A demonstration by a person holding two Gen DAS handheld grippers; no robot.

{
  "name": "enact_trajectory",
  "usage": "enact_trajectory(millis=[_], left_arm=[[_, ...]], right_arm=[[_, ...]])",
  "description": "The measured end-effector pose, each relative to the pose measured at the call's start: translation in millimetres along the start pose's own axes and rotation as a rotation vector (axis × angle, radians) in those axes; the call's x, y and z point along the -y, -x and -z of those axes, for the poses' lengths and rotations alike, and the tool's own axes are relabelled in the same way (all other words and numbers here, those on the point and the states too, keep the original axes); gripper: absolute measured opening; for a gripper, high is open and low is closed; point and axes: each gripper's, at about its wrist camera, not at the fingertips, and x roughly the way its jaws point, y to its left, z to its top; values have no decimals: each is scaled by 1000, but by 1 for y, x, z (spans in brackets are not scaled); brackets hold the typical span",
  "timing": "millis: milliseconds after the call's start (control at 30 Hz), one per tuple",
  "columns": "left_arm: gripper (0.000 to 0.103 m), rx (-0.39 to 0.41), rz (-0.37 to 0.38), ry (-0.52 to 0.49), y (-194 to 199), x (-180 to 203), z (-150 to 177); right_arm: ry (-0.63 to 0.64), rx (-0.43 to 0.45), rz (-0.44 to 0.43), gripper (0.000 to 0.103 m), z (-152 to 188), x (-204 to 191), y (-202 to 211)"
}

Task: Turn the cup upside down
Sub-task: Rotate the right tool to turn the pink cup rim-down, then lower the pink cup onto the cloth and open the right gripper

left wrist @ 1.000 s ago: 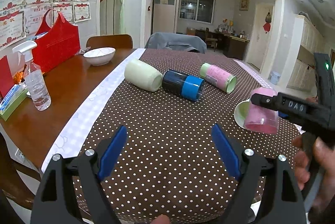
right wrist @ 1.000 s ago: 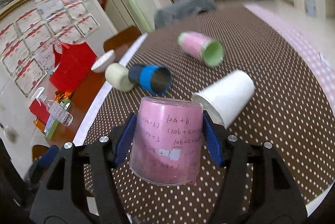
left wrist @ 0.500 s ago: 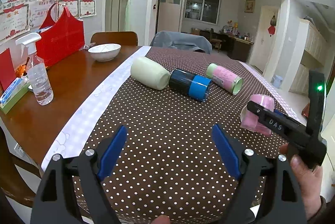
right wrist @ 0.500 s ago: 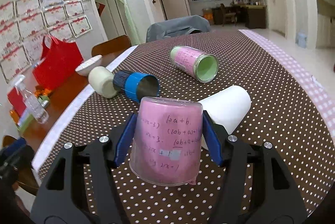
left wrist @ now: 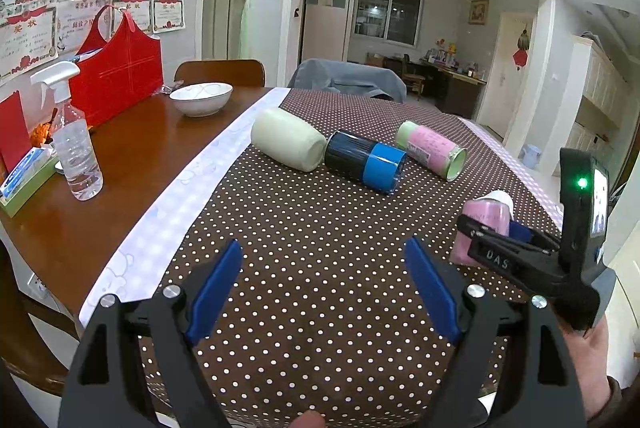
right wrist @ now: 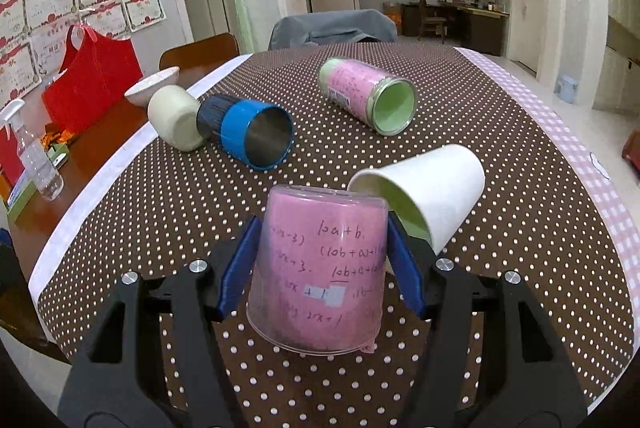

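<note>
My right gripper [right wrist: 320, 268] is shut on a pink cup [right wrist: 320, 268] with handwriting on it. The cup is upside down, base up and rim down, at or just above the dotted tablecloth [right wrist: 160, 212]. In the left wrist view the pink cup [left wrist: 482, 232] and the right gripper [left wrist: 500, 252] show at the right. My left gripper [left wrist: 324, 292] is open and empty above the near part of the cloth.
Several cups lie on their sides: white paper cup [right wrist: 424, 192], blue-black cup [right wrist: 248, 132], cream cup [right wrist: 176, 116], pink-green cup [right wrist: 368, 96]. A bowl [left wrist: 200, 98], spray bottle [left wrist: 76, 144] and red bag [left wrist: 116, 68] stand on the bare wood at left.
The right gripper has lowered the pink cup toward the cloth and levelled out. The left gripper has barely moved and stays open.
</note>
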Motion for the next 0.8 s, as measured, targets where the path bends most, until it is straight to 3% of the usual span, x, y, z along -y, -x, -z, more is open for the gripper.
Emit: enact_trajectory(millis=[100,233,400,800], left_arm=[[82,0,0,-6,0,2,0],[82,2,-4,-15,1,6,0],[82,5,-8,-21,4,10,0],[82,47,-38,-59,23,27,-6]], right_arm=[[-9,-8,-4,66,6,2,6],[-72,-4,-63,88,9,9,20],[-91,15,-100,96,5,11,36],[-201,70,-185,97,-15,33,79]])
